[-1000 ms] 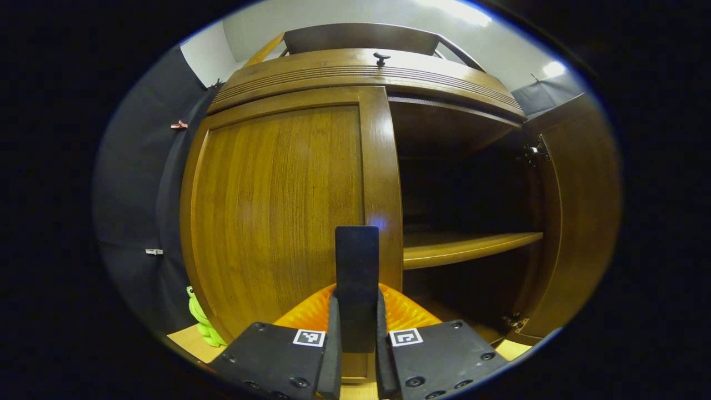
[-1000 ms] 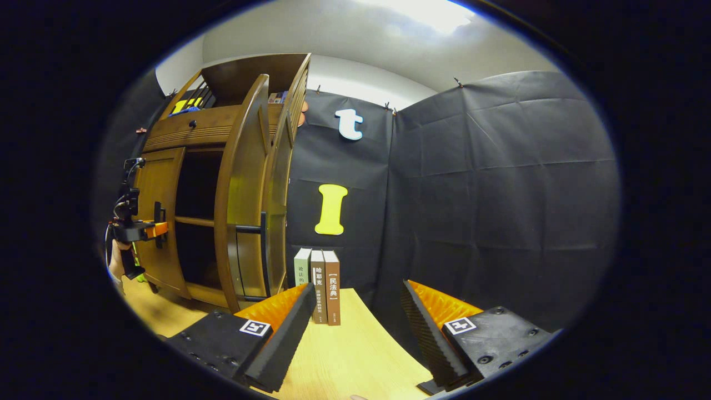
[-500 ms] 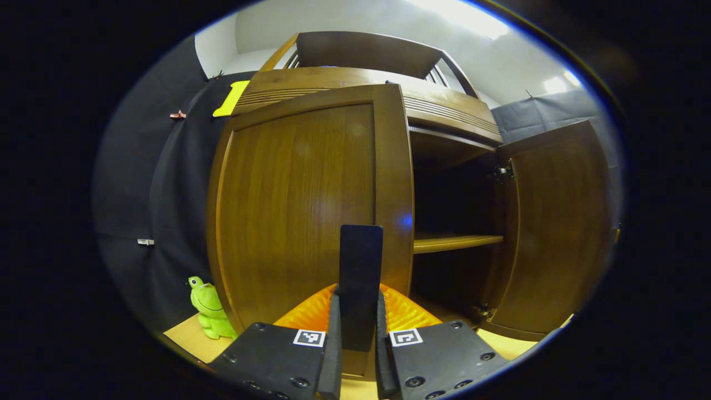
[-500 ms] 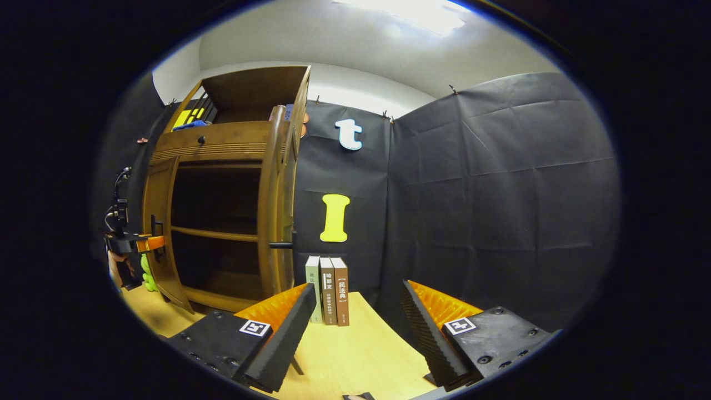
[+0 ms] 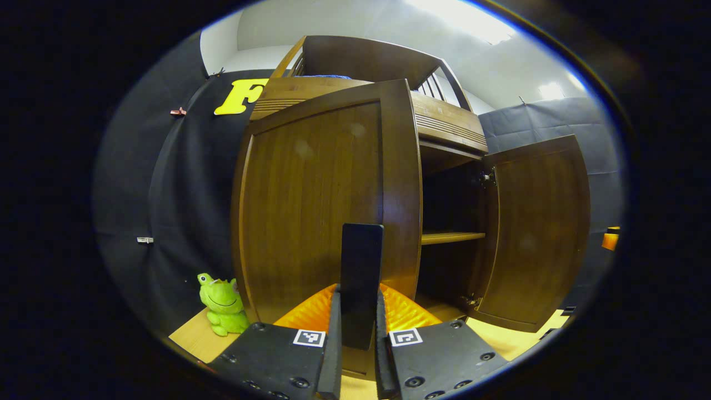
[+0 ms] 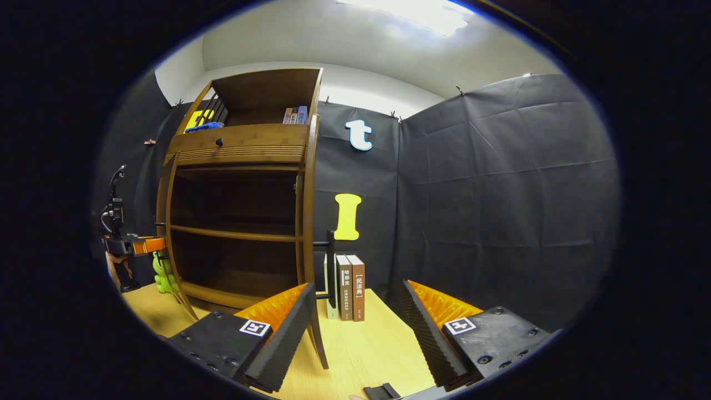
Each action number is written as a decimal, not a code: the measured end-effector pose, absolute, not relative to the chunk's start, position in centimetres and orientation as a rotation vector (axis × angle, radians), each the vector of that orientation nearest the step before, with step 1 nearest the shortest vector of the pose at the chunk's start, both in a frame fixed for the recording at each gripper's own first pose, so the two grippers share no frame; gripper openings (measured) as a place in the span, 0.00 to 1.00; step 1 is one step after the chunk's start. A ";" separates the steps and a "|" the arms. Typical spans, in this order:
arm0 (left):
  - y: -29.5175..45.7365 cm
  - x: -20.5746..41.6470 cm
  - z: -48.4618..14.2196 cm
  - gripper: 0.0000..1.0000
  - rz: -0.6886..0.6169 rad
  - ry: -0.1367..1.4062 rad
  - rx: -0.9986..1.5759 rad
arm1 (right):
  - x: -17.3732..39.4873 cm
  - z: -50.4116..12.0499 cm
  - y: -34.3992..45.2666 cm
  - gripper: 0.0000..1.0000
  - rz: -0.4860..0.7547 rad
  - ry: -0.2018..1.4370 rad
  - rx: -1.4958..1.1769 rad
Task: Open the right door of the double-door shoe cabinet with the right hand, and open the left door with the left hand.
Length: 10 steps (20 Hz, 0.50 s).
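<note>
While the left gripper [image 5: 355, 333] stays clenched on the dark upright handle [image 5: 361, 278] of the left door [image 5: 311, 200], the step in hand looks like the second half of the job: swinging that door out on its hinge. In the left gripper view the door already stands angled off the cabinet front, with a green frog toy [image 5: 222, 303] on the floor to its left and the dark interior and a shelf [image 5: 450, 238] to its right; farther right the right door [image 5: 536, 233] hangs wide open. The next move, I judge, calls for a steady pull along the door's arc, keeping the grip square on the handle, until the door stands fully open. In the right gripper view the shoe cabinet [image 6: 239, 216] stands at the left, warm brown wood, its two shelves bare; three books [image 6: 350, 286] stand just to its right. The right gripper [image 6: 355, 328] hangs released, jaws spread, holding nothing.
</note>
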<state>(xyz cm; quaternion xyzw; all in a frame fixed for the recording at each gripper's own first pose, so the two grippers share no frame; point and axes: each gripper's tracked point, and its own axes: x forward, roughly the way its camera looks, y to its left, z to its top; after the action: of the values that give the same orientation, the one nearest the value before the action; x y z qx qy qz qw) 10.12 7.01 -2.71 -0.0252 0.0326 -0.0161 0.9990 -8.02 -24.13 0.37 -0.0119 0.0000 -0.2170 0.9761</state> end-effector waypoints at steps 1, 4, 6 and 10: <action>7.2 9.5 -2.6 0.28 -0.035 0.064 -0.052 | -7.8 0.4 -23.7 0.97 -0.430 0.002 -0.021; 8.2 8.2 -2.4 0.26 -0.033 0.071 -0.062 | -7.1 0.3 -22.4 0.98 -0.407 0.006 -0.016; 8.7 7.7 -2.3 0.28 -0.026 0.073 -0.057 | -6.6 0.3 -21.5 0.97 -0.390 0.007 -0.022; 10.1 5.9 -2.1 0.26 -0.017 0.077 -0.056 | -6.0 0.6 -19.6 0.98 -0.355 -0.001 -0.016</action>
<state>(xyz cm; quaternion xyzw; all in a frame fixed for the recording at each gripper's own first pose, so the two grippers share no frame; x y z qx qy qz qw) 5.90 10.09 -2.07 -0.0280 0.0386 -0.0085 0.9988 -6.02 -19.64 0.57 -0.0080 -0.0005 -0.1766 0.9842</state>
